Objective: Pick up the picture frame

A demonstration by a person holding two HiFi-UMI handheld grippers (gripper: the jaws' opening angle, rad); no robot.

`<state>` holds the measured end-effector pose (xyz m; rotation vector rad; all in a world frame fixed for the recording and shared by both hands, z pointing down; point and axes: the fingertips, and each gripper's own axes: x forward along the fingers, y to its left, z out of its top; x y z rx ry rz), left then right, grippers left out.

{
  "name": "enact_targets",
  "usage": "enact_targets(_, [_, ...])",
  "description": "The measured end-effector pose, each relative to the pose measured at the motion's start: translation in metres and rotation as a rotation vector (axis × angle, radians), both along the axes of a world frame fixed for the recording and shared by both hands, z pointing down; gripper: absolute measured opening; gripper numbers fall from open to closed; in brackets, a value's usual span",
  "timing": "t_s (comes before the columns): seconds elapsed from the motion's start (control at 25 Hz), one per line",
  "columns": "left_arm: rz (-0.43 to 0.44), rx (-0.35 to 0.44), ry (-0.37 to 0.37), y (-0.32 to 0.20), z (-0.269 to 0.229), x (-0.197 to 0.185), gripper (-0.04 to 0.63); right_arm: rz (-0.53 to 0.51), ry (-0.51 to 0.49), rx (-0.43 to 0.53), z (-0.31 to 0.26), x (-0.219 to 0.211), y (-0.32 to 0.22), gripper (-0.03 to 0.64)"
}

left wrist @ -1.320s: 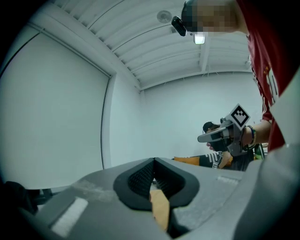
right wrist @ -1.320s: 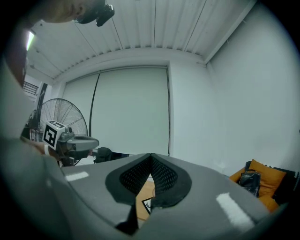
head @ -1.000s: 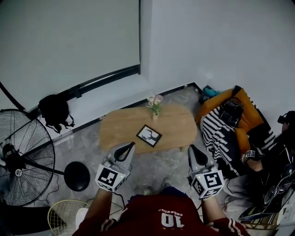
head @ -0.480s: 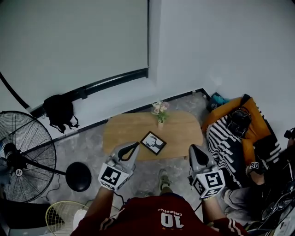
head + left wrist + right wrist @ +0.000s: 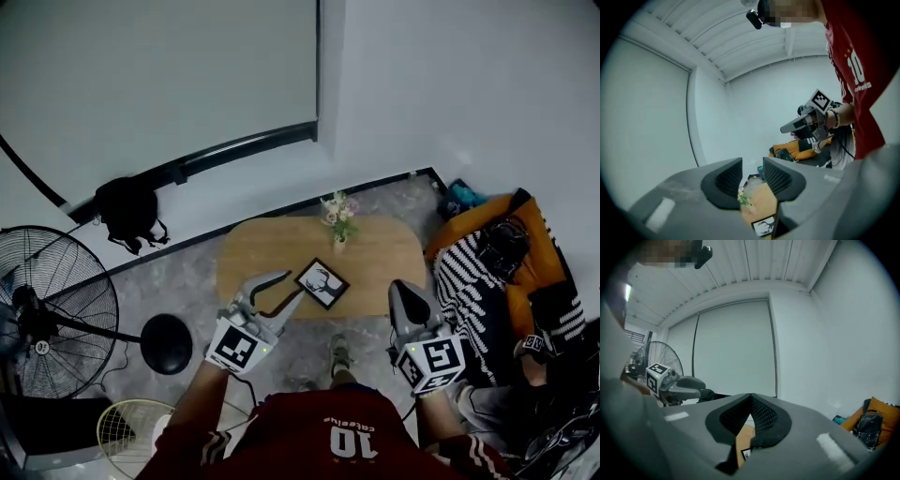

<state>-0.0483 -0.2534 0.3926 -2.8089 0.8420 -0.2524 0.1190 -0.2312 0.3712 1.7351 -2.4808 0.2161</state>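
Left tongs (image 5: 292, 285) just opened, empty; right tongs (image 5: 403, 287) clenched; black picture frame (image 5: 322, 283) shows deer.

The picture frame (image 5: 322, 284) lies on the table (image 5: 265, 260), before the flower vase (image 5: 339, 221).

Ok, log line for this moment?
left hand-held gripper: jaws just opened, nothing between; right hand-held gripper: shut, empty; picture frame: flat on table

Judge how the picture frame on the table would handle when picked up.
Probably stiff: the picture frame looks a flat, dark-rimmed square. Lying flat on the table, it likely offers little edge to grip and may slide.
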Motion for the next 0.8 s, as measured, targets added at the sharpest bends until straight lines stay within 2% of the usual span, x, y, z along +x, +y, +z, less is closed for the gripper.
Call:
enact_targets(0.16, [0.06, 0.027, -0.116, -0.009, 0.033, 0.007, 0.137, -0.003, 0.003, -0.017, 0.013, 0.003, -0.005, 0.0])
enact_targets(0.36, [0.161, 0.035, -0.347, -0.029, 0.105, 0.011, 0.137, -0.005, 0.01, -0.051, 0.034, 0.007, -0.018, 0.0])
enact_targets(0.56, [0.266, 0.06, -0.538, -0.039, 0.178, 0.021, 0.137, 0.022, 0.019, -0.094, 0.057, 0.022, -0.026, 0.0])
enact_targets(0.8, [0.381, 0.057, -0.657, -0.044, 0.252, 0.041, 0.137, 0.061, 0.012, -0.137, 0.086, 0.047, -0.032, 0.0])
